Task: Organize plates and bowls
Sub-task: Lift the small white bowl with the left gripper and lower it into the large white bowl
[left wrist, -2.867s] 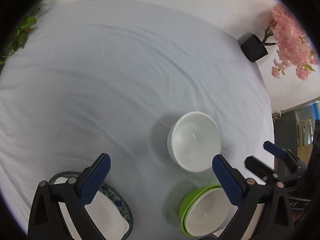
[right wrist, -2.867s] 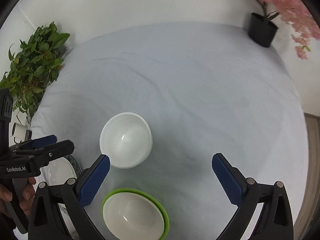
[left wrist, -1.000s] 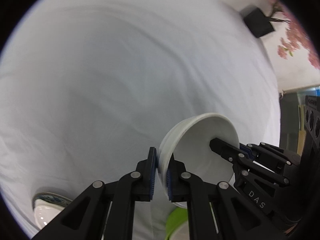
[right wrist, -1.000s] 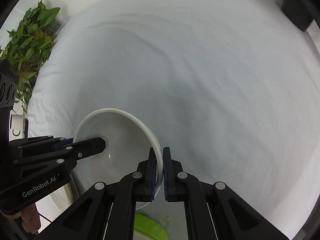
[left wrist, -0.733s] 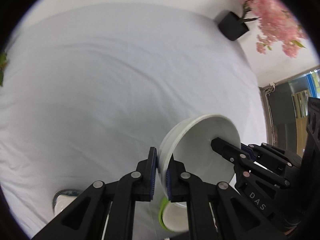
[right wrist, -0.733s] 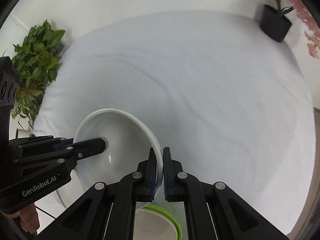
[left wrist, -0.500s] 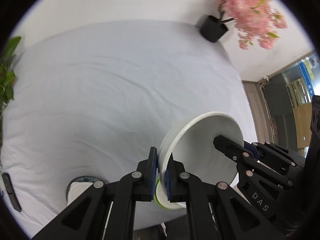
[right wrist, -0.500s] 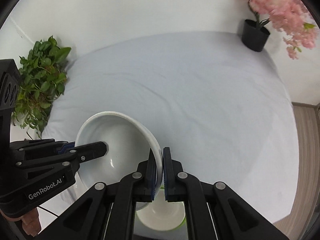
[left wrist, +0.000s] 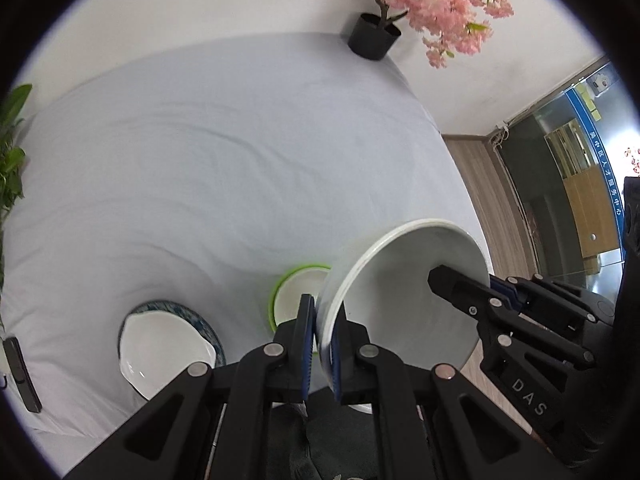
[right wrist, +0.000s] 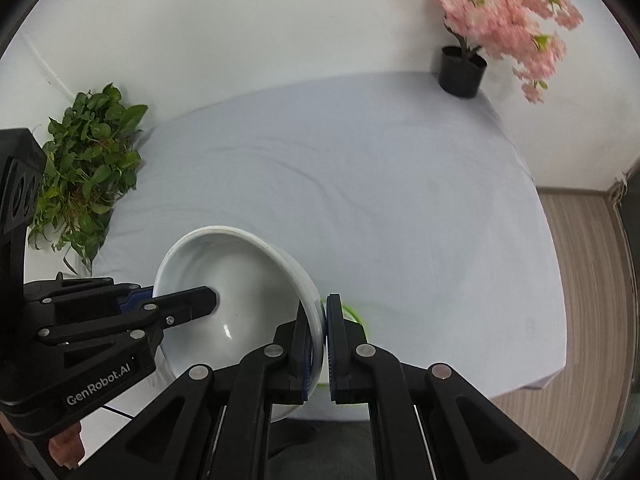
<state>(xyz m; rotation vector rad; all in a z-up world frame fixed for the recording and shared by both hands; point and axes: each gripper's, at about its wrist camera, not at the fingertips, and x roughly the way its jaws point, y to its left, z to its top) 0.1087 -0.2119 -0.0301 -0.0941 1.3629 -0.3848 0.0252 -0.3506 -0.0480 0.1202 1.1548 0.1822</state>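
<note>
- Both grippers hold one white bowl (left wrist: 404, 300) in the air above the table (left wrist: 200, 184). The left gripper (left wrist: 320, 344) has its jaws narrowed onto the bowl's left rim; the right gripper (right wrist: 318, 344) is clamped the same way on the opposite rim.
- Only the left wrist view shows what lies below: a green bowl (left wrist: 294, 294) just beyond the left gripper's tips, partly hidden by the held bowl, and a blue-patterned plate (left wrist: 168, 346) with a white dish in it further to that gripper's left, near the table's near edge.
- Only a green sliver of that bowl shows in the right wrist view, beside the right gripper's tips; the plate is out of sight there.
- The right wrist view shows a leafy green plant (right wrist: 88, 176) at the table's far left corner.
- Ahead of both grippers the cloth lies bare up to a black pot (right wrist: 462, 70) with pink blossom at the far right corner.
- To the right the table ends and wooden floor (right wrist: 580, 280) begins.
</note>
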